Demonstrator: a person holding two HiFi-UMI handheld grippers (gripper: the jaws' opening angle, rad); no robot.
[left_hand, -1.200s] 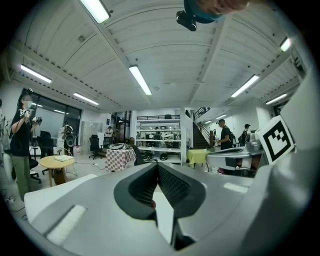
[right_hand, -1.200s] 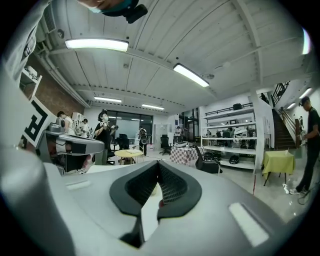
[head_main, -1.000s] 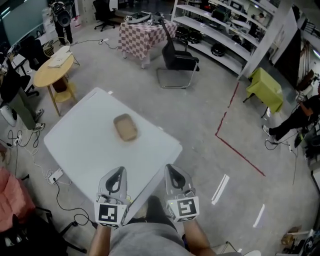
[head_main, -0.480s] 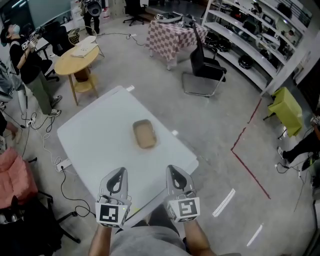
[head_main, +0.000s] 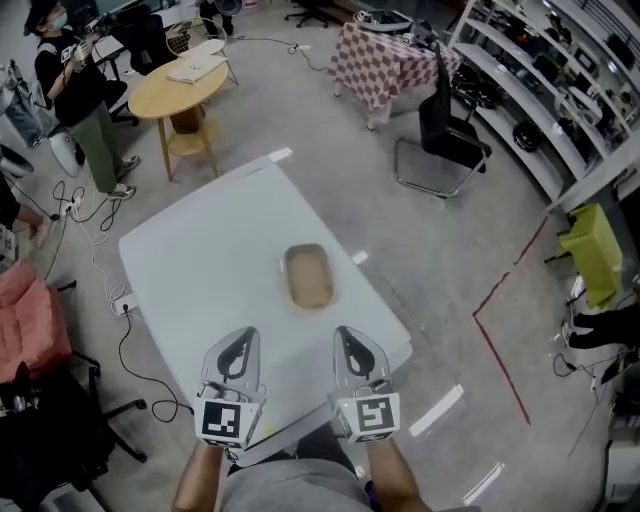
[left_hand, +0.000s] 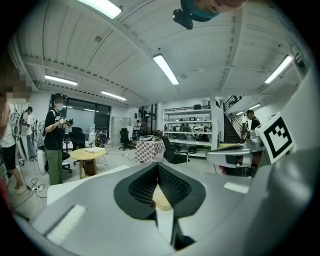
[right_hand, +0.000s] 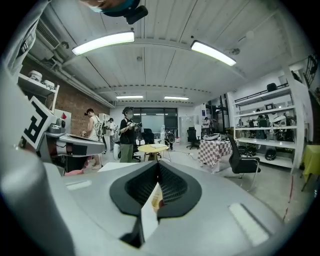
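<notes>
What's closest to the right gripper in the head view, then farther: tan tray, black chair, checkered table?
1. Tan oval tray, on the white table just ahead.
2. Black office chair, upper right.
3. Checkered-cloth table, at the top.

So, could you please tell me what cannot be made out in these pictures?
Head view: the tan tray is too small and blurred to show its contents.
Gripper views: the left gripper and right gripper hide all but a sliver of that tray behind their own pads.
Head view: the table has its near edge partly hidden by both grippers.
</notes>
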